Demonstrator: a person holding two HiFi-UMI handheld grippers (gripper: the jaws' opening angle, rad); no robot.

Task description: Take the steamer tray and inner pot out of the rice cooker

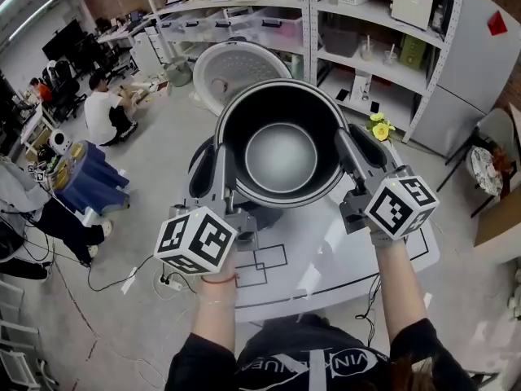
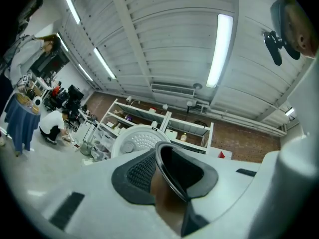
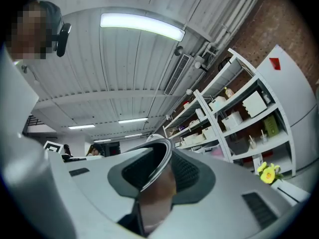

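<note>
The black inner pot (image 1: 281, 149) hangs in the air above the white table (image 1: 326, 267), its grey bottom showing inside. My left gripper (image 1: 218, 169) is shut on the pot's left rim and my right gripper (image 1: 352, 155) on its right rim. In the left gripper view the dark rim (image 2: 174, 178) sits between the pads of the left gripper (image 2: 160, 176). The right gripper view shows the shiny rim (image 3: 158, 166) clamped in the right gripper (image 3: 162, 176). The rice cooker's open white lid (image 1: 236, 65) stands behind the pot, its dark body (image 1: 260, 215) mostly hidden below. I see no steamer tray.
White shelving (image 1: 366, 23) with bins and boxes stands at the back, a yellow flower (image 1: 379, 127) at the table's far right. A person (image 1: 102, 112) crouches on the floor at the left, near a blue-draped stand (image 1: 85, 177). Cables lie on the floor.
</note>
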